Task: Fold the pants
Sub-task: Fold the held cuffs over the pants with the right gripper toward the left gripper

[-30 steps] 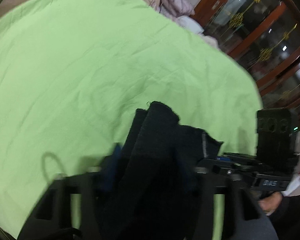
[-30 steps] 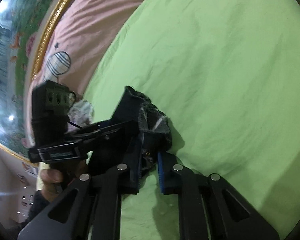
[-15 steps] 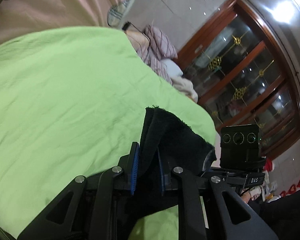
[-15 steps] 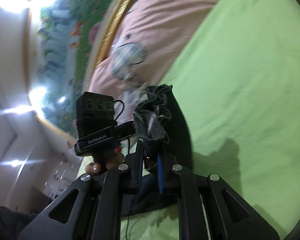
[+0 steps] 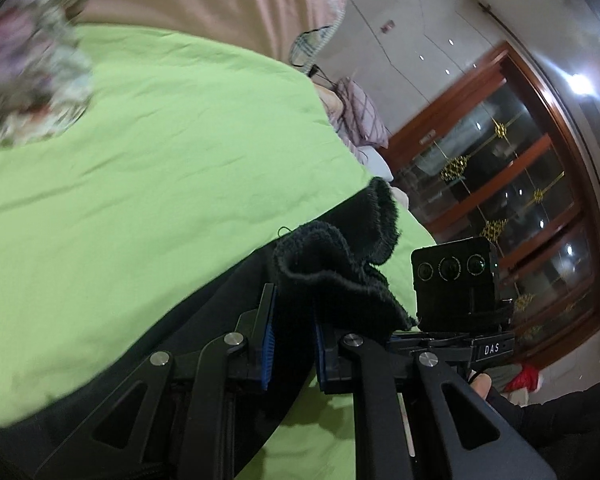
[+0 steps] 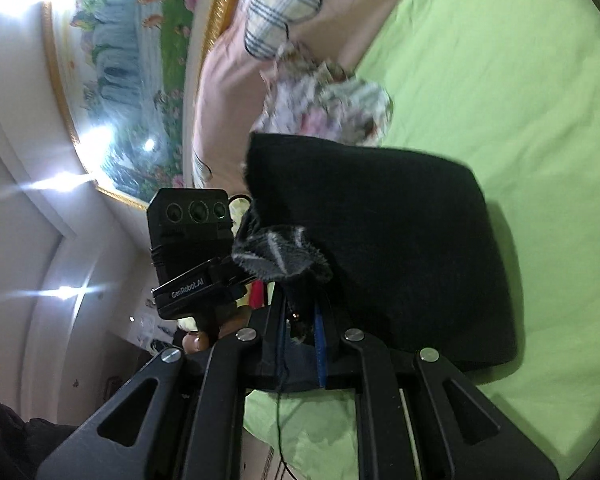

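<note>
Green sheet [image 5: 148, 184] covers one bed, the largest thing in both views, with pink bedding [image 6: 236, 92] along its far edge. One pair of black pants [image 6: 380, 240] is held up above the sheet near the bed's near edge, a broad folded panel hanging over the green in the right wrist view. One crumpled floral cloth [image 6: 328, 108] lies on the sheet at its far edge, against the pink bedding. There are two hand-held grippers. The left hand-held gripper [image 5: 294, 338] is clamped on a frayed hem of the pants, bunched between its blue pads [image 5: 269, 344]. The right hand-held gripper [image 6: 302, 344] is likewise pinched tight on another edge of the pants, grey lining showing above its fingers.
</note>
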Demonstrator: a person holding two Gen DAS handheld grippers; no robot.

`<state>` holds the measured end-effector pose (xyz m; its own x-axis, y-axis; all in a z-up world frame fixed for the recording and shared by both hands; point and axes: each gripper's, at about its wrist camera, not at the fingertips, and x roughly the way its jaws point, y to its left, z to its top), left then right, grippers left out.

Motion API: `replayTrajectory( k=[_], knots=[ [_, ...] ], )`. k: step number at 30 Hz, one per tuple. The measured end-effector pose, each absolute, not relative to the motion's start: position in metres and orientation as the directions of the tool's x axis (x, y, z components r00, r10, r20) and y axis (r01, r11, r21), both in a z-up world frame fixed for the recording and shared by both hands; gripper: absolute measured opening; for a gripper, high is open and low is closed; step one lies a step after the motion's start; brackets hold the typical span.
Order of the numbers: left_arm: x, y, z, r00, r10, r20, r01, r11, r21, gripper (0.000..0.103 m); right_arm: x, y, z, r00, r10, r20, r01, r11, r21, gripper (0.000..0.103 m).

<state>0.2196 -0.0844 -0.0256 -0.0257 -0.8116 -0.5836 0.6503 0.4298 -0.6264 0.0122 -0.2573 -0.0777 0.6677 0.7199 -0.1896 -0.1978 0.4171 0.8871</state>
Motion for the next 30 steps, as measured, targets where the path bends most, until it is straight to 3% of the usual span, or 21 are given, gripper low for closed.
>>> replayTrajectory(
  k=[6,13,17,20,22,24,30],
  knots=[
    [0.209,-0.046,-0.063,-0.001,-0.801,-0.598,0.567,0.492,-0.660,0.014,0.022,-0.237,-0.094,0.605,0.745,-0.281,-0.164,0.462,0.872,0.013],
    [0.190,-0.009,-0.085,0.101,-0.747,-0.657,0.510,0.606,-0.611,0.015,0.038,-0.219,-0.119,0.552,0.697,-0.458,-0.071,0.586,0.807,0.015],
    [0.175,0.010,-0.085,0.174,-0.715,-0.677,0.476,0.663,-0.578,0.018,0.041,-0.217,-0.121,0.533,0.690,-0.489,-0.047,0.601,0.798,0.018],
    [0.160,0.027,-0.085,0.222,-0.701,-0.678,0.433,0.693,-0.576,0.020,0.041,-0.214,-0.117,0.520,0.705,-0.483,-0.050,0.589,0.806,0.035],
    [0.153,0.033,-0.082,0.248,-0.700,-0.669,0.416,0.701,-0.579,0.021,0.039,-0.209,-0.112,0.512,0.722,-0.465,-0.074,0.576,0.814,0.056],
    [0.145,0.042,-0.079,0.278,-0.697,-0.661,0.396,0.710,-0.582,0.026,0.037,-0.203,-0.105,0.505,0.721,-0.475,-0.091,0.591,0.801,0.061],
    [0.117,0.072,-0.065,0.402,-0.638,-0.657,0.333,0.770,-0.544,0.046,0.034,-0.194,-0.095,0.508,0.715,-0.480,-0.100,0.603,0.792,0.061]
  ],
)
